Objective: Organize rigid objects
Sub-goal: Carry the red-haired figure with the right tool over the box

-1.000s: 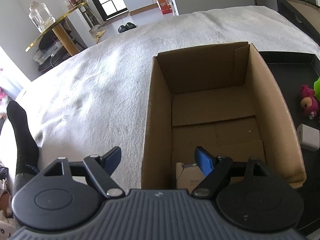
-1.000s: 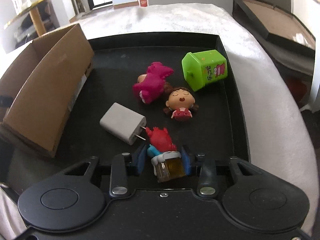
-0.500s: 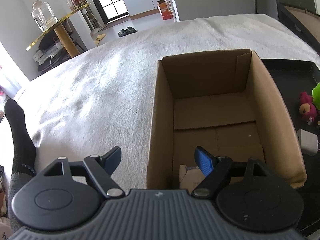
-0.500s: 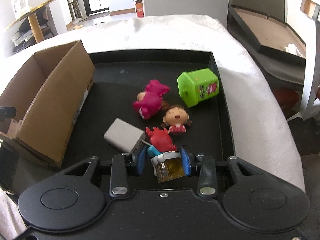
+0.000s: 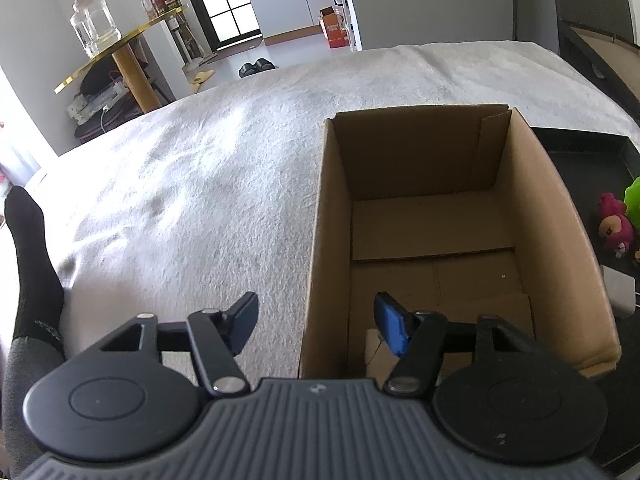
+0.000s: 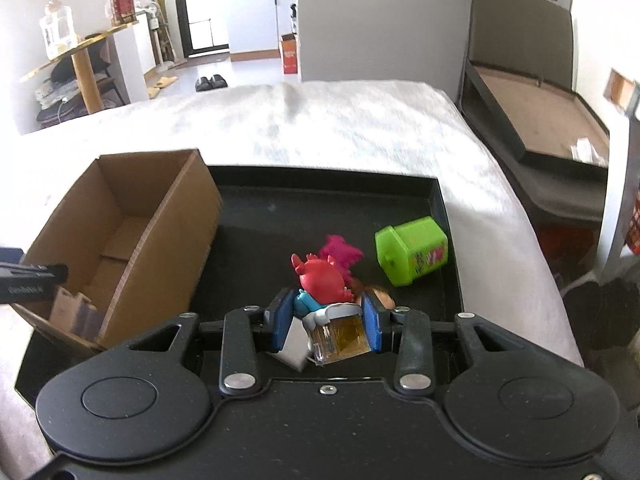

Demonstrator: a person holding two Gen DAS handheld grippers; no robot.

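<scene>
My right gripper (image 6: 327, 322) is shut on a red crab figurine on a clear amber base (image 6: 325, 294) and holds it above the black tray (image 6: 320, 188). On the tray lie a green toy bin (image 6: 412, 250), a pink plush toy (image 6: 340, 252), a doll head (image 6: 380, 298) and a white charger (image 6: 294, 346), partly hidden by the gripper. The open cardboard box (image 6: 132, 220) stands on the tray's left end. My left gripper (image 5: 316, 322) is open and straddles the box's near left wall (image 5: 324, 264). A small carton (image 5: 378, 354) lies in the box's near corner.
The tray and box rest on a white blanket (image 5: 180, 184). A leg in a black sock (image 5: 30, 264) lies at the far left. A gold shelf with a glass jar (image 5: 94, 26) stands behind. A dark framed board (image 6: 532, 120) leans at the right.
My right gripper has lifted the crab figurine off the tray and tilted up. My left gripper has drawn back slightly from the box and stays open.
</scene>
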